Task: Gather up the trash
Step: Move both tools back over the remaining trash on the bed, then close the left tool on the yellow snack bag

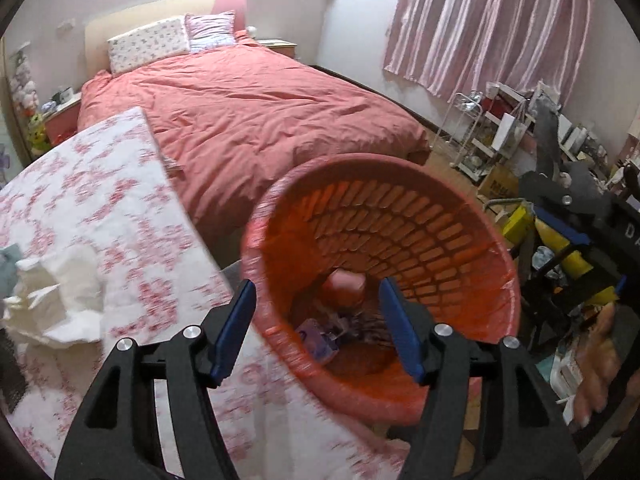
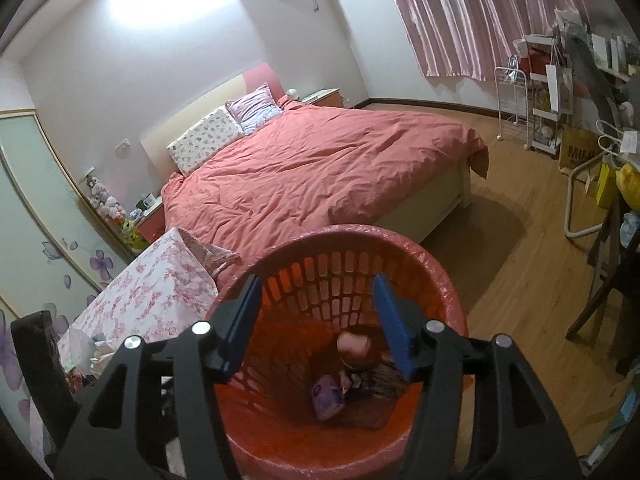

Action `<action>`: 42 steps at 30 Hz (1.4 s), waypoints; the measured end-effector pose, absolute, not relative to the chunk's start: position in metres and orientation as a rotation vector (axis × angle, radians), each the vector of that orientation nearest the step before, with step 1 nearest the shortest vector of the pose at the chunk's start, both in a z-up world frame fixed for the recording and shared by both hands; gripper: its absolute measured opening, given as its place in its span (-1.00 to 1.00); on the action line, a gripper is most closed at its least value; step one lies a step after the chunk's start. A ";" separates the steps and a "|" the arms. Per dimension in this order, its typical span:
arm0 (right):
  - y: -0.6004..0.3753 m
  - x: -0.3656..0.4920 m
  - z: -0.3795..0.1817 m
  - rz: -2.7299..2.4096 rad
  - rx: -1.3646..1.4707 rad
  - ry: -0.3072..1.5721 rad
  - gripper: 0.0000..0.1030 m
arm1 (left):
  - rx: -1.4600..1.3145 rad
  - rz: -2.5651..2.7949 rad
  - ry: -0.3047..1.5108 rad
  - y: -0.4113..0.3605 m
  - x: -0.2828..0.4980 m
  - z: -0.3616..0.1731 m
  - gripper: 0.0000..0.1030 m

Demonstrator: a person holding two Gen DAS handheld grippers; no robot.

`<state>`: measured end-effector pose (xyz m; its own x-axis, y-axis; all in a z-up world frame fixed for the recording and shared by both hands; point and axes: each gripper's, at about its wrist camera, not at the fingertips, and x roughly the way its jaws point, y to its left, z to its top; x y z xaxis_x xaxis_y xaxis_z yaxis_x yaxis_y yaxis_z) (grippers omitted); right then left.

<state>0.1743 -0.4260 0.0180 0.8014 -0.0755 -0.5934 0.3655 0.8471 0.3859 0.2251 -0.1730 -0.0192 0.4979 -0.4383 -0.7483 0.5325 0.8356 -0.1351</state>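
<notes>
Two gripper cameras look down into a round red plastic wastebasket (image 2: 360, 264) standing on a wood-plank floor (image 2: 532, 280) at the near end of a bed (image 2: 320, 168). The basket has slotted, lattice-like walls and a thin, glossy pink plastic liner (image 1: 256, 240) folded over its rim. The left gripper (image 1: 318, 328) hovers above the basket's mouth, its two black arms tipped with flat blue pads spread wide and holding nothing. The right gripper (image 2: 318, 324) hangs over the same opening, its blue-padded fingers also spread apart and empty. At the bottom of the basket lie pieces of trash: a smooth, rounded pinkish lump (image 2: 354, 346) toward the far side, a crumpled purple wrapper (image 2: 326, 396) nearer, and dark crinkled scraps beside it. To the left of the basket is a table covered by a white cloth with a pink floral print (image 1: 120, 208); a crumpled white tissue (image 1: 56, 304) rests on it near the left edge. The bed beyond is covered in a wrinkled coral quilt with two patterned pillows (image 2: 224, 132) at the far end. Pink striped curtains (image 2: 460, 12) hang at the far right, above cluttered white wire shelving (image 2: 536, 108).
</notes>
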 end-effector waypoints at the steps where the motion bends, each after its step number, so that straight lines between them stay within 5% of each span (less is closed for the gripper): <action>1: -0.423 0.173 0.020 -0.247 0.506 0.598 0.11 | 0.119 -0.579 0.866 -0.168 0.224 -0.018 0.24; 33: -0.190 0.192 0.032 0.106 0.280 0.699 0.11 | -0.102 -0.070 0.707 0.121 0.185 0.026 0.42; 42: -0.165 0.190 0.023 0.128 0.247 0.731 0.11 | -0.070 -0.010 0.699 0.136 0.190 0.009 0.42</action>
<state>0.1901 -0.1653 0.0229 0.7385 0.2011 -0.6436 -0.0296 0.9632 0.2670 0.1904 0.1359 0.0091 0.7655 -0.0328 -0.6426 -0.0139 0.9976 -0.0674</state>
